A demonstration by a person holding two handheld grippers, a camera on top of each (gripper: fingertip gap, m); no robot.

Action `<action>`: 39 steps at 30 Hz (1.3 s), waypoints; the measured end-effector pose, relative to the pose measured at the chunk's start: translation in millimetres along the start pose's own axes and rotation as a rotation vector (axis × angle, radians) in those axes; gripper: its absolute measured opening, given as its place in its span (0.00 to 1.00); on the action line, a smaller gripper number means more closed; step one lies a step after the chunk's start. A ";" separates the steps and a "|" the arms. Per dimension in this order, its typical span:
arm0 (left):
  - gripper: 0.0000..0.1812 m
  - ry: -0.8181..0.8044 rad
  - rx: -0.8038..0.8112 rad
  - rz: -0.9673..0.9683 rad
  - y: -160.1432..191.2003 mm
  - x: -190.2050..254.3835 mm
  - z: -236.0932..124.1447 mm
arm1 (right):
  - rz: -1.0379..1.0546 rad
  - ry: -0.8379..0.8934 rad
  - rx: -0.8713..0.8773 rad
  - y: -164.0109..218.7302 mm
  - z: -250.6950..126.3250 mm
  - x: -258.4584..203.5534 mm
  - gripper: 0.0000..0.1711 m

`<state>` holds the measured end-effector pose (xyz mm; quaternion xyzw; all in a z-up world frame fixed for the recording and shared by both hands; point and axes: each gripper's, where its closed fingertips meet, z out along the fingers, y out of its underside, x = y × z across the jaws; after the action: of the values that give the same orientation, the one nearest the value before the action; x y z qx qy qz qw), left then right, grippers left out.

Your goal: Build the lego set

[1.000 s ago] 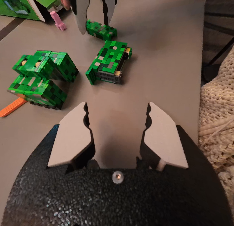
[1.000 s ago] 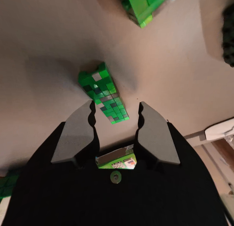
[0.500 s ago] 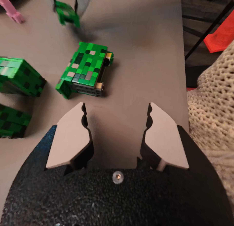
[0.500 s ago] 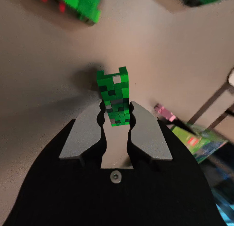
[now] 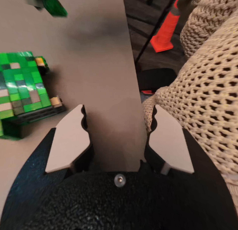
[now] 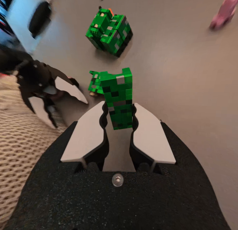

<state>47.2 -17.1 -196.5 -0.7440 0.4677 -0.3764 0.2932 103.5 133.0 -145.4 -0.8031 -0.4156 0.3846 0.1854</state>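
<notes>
My right gripper [image 6: 119, 105] is shut on a narrow green pixel-patterned lego column [image 6: 118, 98] and holds it above the grey table [image 6: 180, 82]. The column shows blurred at the top left of the left wrist view [image 5: 55, 6]. A flat green lego block [image 5: 23, 88] with tan pegs lies on the table, left of my open, empty left gripper [image 5: 119, 106]. In the right wrist view this block [image 6: 95, 84] sits just behind the held column, with the left gripper [image 6: 70, 114] open beside it. A larger green lego cube assembly [image 6: 110, 31] stands farther off.
A pink lego figure [image 6: 224, 13] is at the far right. The table's right edge [image 5: 132, 69] runs just by the left gripper. A person's knit sleeve [image 5: 199, 95] lies past that edge. An orange cone [image 5: 166, 30] stands on the floor beyond. It is some 15 cm from my left tips to the larger green lego cube assembly [image 6: 110, 31].
My right gripper closed on the narrow green column, lifted it off the table and swung round with it. My left gripper moved right and forward, staying open.
</notes>
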 end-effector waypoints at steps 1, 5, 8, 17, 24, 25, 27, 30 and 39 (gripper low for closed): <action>0.51 -0.033 0.019 0.035 -4.7 -2.8 -7.0 | 0.086 -0.052 -0.001 6.3 0.1 -4.3 0.20; 0.49 -0.346 0.080 0.070 -21.5 -55.4 -46.2 | 0.393 -0.237 -0.034 29.1 8.2 -19.8 0.20; 0.61 -0.454 0.016 0.060 -15.6 -83.7 -51.6 | 0.487 -0.298 -0.090 44.7 19.3 -27.9 0.20; 0.70 -0.333 -0.159 -0.009 11.3 -78.9 -14.0 | 0.523 -0.299 -0.216 61.9 35.5 -22.9 0.20; 0.68 -0.142 -0.093 -0.088 3.4 -39.9 -2.6 | 0.543 -0.281 -0.251 69.6 31.7 -12.8 0.20; 0.67 -0.128 -0.096 -0.087 3.7 -37.1 -0.6 | 0.550 -0.286 -0.251 69.5 31.5 -12.1 0.20; 0.66 -0.127 -0.105 -0.084 5.7 -37.2 1.5 | 0.563 -0.301 -0.254 68.6 31.6 -11.2 0.20; 0.66 -0.141 -0.094 -0.087 5.7 -40.0 0.6 | 0.579 -0.309 -0.257 66.1 31.3 -7.6 0.20; 0.64 -0.198 -0.050 -0.073 8.1 -45.6 -9.1 | 0.528 -0.243 -0.275 65.5 31.6 -4.1 0.20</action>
<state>23.0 20.8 -210.9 -0.8011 0.4185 -0.2997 0.3054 112.1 90.6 -203.9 -0.8488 -0.2602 0.4529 -0.0821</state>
